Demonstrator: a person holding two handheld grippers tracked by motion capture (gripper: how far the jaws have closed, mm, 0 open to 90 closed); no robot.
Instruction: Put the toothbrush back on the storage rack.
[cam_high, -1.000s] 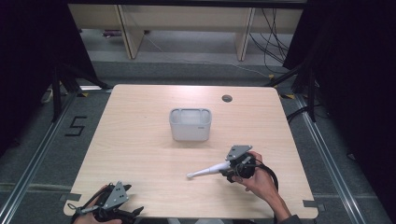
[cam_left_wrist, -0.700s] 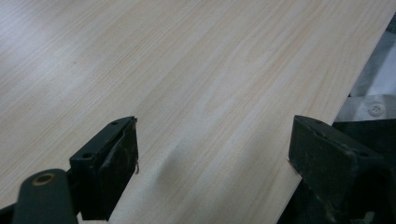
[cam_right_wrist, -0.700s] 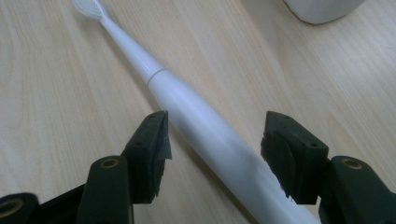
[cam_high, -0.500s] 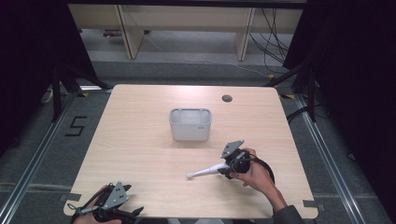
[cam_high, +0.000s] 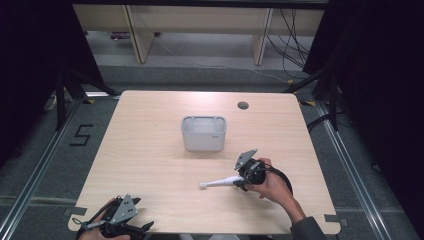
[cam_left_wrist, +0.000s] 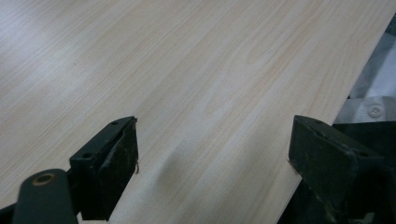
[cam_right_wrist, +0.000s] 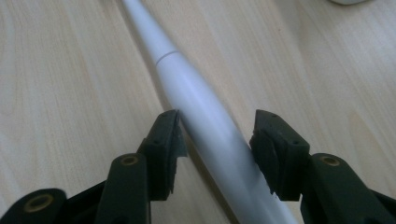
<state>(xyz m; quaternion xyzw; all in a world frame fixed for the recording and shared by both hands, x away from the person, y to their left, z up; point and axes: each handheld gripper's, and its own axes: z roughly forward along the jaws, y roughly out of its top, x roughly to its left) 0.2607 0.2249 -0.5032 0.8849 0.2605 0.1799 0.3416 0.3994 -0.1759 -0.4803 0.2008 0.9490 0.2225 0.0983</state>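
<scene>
We hold a black two-jaw gripper in each hand over a light wooden desk (cam_high: 150, 150). A long white plastic stick with a thin tip, much like an electric toothbrush handle (cam_high: 220, 182), lies flat on the desk, in front of a small grey plastic box with an open top (cam_high: 203, 133) that stands near the middle. The stick is a little apart from the box, on our right side. Our right gripper (cam_high: 243, 179) is down at the thick end of the stick, and the thin tip points away to our left. In the right gripper view the stick (cam_right_wrist: 205, 121) lies between the two jaws. The jaws have just been closing in on it. The left jaw looks like it touches the stick, but we cannot tell if both jaws press on it yet. Our left gripper (cam_high: 131, 227) is at the near left corner of the desk, well apart from the stick. In the left gripper view its jaws stand wide apart, with bare desk wood (cam_left_wrist: 196, 84) between them.
</scene>
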